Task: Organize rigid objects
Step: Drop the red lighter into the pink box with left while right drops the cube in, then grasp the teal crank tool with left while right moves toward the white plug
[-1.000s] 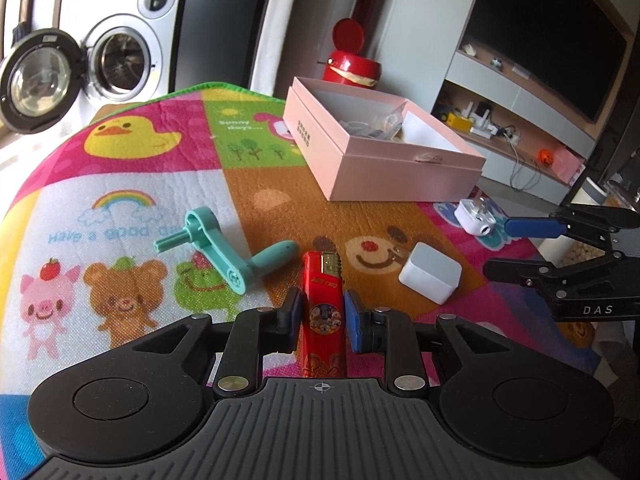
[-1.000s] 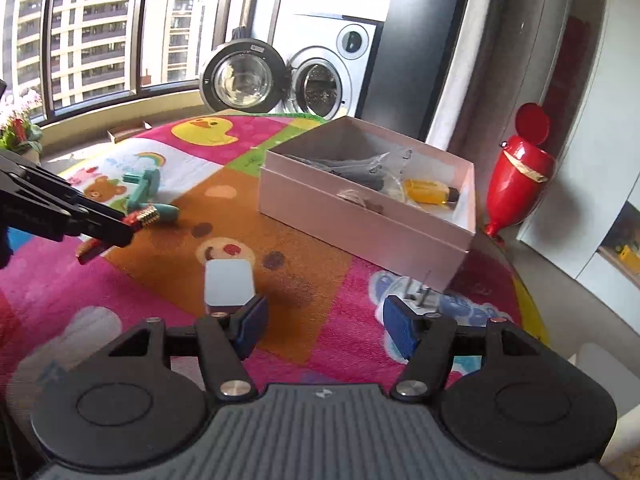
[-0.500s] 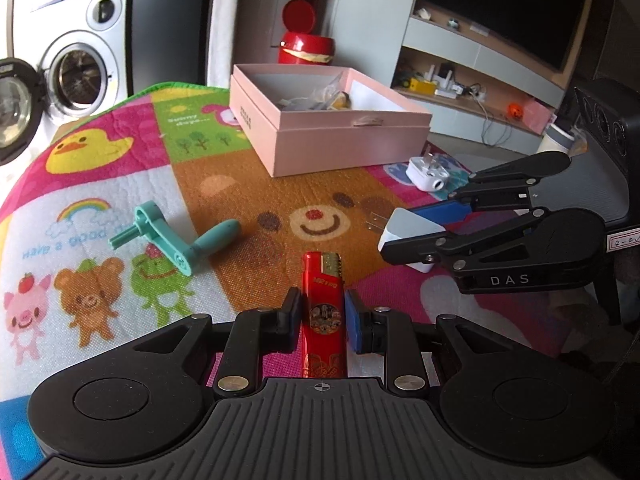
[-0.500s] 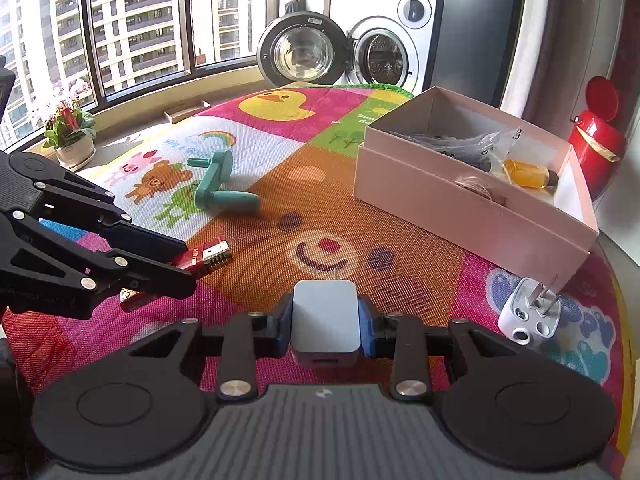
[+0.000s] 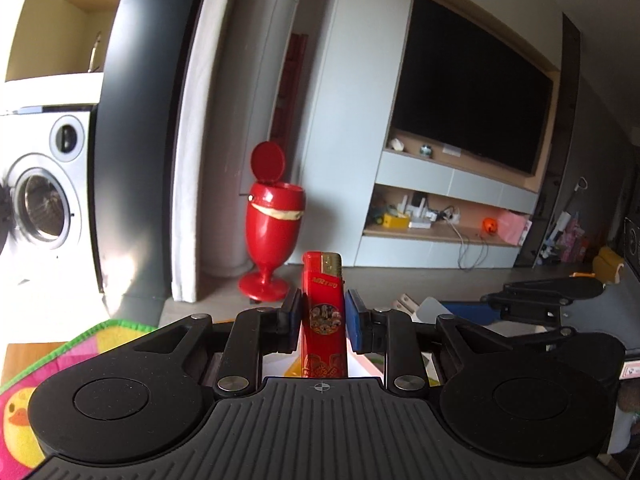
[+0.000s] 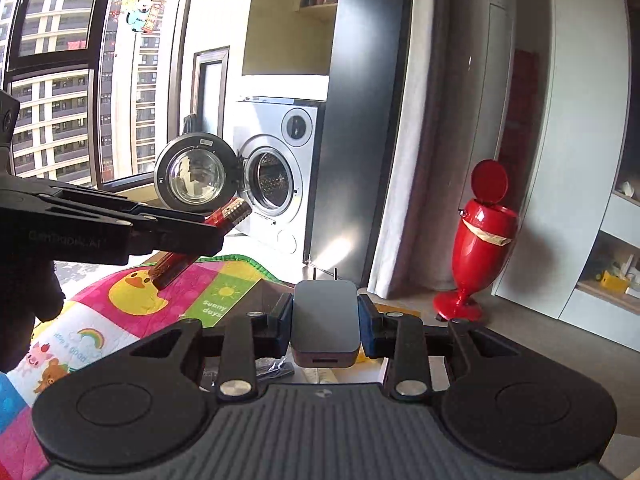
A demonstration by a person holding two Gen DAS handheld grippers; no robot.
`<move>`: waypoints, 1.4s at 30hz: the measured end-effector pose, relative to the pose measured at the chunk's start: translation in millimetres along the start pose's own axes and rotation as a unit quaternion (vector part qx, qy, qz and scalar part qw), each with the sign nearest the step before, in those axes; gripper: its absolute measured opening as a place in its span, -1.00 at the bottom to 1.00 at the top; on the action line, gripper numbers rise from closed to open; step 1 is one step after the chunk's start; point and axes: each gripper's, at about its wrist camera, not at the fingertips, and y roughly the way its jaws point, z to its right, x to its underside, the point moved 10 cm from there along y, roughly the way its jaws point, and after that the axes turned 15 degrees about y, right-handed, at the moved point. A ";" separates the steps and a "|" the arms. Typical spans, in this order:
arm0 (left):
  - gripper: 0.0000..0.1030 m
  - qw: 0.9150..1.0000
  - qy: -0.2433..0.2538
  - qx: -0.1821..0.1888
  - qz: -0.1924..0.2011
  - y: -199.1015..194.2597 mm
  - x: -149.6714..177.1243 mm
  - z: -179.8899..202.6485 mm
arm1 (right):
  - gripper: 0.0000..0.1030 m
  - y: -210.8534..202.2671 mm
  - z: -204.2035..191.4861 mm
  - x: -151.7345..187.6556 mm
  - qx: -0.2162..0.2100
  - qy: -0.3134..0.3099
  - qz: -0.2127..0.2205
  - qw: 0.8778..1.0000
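Lighter (image 5: 323, 312) between left tool (image 5: 323, 314) fingers, apparently above the mat (image 6: 224, 280).

A lived-in flat, living room opening onto a laundry corner. Front-loading washing machine (image 6: 276, 184) with its round door swung open, beside tall windows (image 6: 52, 80) facing high-rise blocks. Large dark television (image 5: 472, 100) set into a wall unit, cluttered shelf (image 5: 436, 224) below. Red pedal bin (image 5: 272, 236) on the floor. Child's cartoon play mat (image 6: 132, 300) with duck and rainbow.
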 end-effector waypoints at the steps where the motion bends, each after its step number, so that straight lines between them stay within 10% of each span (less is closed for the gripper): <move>1: -0.48 1.000 -0.012 -0.008 -0.011 17.1 2.6 -6.4 | -0.37 12.1 4.0 2.5 0.001 0.009 -0.010 1.000; 9: -0.48 0.993 -0.041 -0.026 -0.110 95.5 61.1 -28.1 | -0.28 68.3 29.2 51.3 0.005 0.052 -0.073 0.996; 14: -0.48 0.991 -0.077 -0.055 -0.095 29.2 81.9 -46.9 | -0.02 22.3 36.0 75.3 0.015 0.014 -0.029 0.999; 20: -0.48 0.988 -0.080 -0.115 -0.067 -86.1 126.7 -51.0 | 0.09 -11.0 34.3 141.2 -0.009 0.033 -0.081 0.996; 27: -0.48 0.961 -0.160 -0.190 -0.122 -174.5 196.1 -88.6 | 0.12 6.2 21.3 173.6 0.008 0.031 -0.100 0.994; 34: -0.48 0.948 -0.206 -0.193 -0.144 -177.9 229.7 -96.8 | 0.13 19.9 7.4 169.2 0.028 0.037 -0.090 0.995; 42: -0.48 0.958 -0.187 -0.154 -0.151 -136.7 230.8 -64.2 | 0.13 -3.2 -10.8 183.2 0.020 -0.012 -0.077 0.997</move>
